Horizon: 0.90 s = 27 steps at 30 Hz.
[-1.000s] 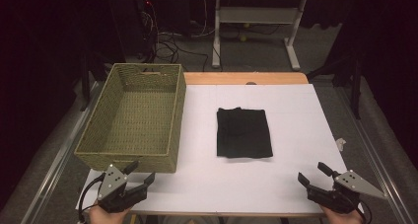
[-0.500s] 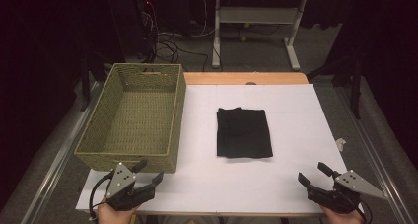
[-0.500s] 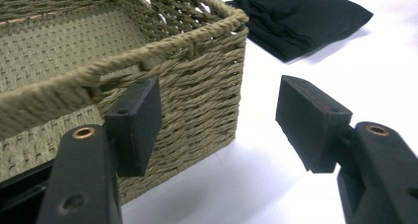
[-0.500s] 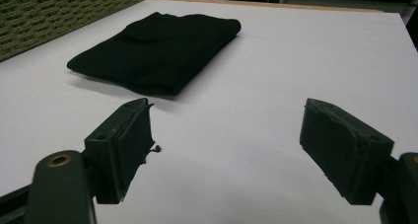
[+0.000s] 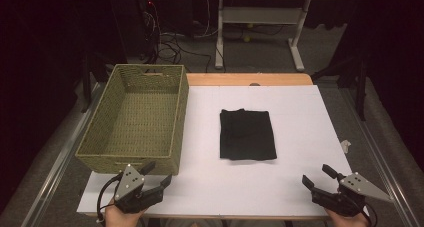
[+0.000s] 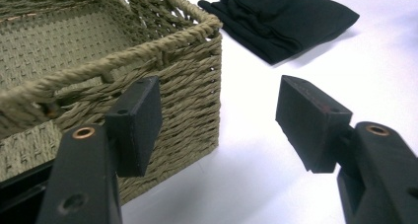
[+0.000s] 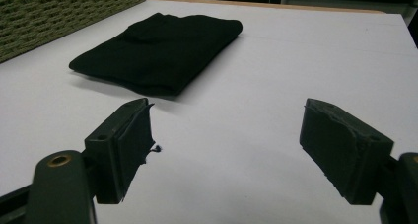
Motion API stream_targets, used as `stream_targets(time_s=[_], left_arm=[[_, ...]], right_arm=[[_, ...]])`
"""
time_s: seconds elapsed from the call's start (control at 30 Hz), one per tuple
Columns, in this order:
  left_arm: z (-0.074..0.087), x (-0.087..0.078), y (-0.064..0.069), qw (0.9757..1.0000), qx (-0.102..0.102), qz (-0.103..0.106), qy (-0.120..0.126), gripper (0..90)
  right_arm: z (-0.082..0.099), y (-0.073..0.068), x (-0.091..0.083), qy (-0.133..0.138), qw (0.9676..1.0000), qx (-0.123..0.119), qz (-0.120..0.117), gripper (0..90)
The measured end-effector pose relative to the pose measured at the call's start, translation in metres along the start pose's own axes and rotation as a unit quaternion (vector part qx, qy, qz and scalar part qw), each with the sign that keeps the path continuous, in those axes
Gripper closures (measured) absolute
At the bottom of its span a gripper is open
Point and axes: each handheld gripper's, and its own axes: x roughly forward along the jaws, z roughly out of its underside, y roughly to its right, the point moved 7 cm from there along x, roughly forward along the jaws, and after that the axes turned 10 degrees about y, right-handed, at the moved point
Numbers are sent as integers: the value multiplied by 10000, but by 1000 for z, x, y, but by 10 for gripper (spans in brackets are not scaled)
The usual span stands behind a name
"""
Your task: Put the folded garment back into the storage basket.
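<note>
1. High view: the left gripper sits at the lower left of the frame, jaws spread with nothing between them, just below the near wall of the basket.
2. High view: the right gripper sits at the lower right, jaws spread and empty, over the white table.
3. High view: the cloth, black and folded, lies flat at the frame's centre, right of the basket and apart from it, well apart from both grippers.
4. Left gripper view: the 2 jaws stand apart; the basket's corner fills the left half, and the cloth lies at the upper right.
5. Right gripper view: the jaws stand apart over bare table; the cloth lies at the upper left, and the basket shows in the top left corner.
6. No brand, label or writing can be read in any view.
</note>
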Motion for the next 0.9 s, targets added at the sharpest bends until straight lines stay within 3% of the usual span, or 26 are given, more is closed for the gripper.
stream_targets(time_s=[0.9], left_arm=[[-11,17,27,9995,72,312,81,308]], right_arm=[[0,-1,0,4,10000,10,-25,209]])
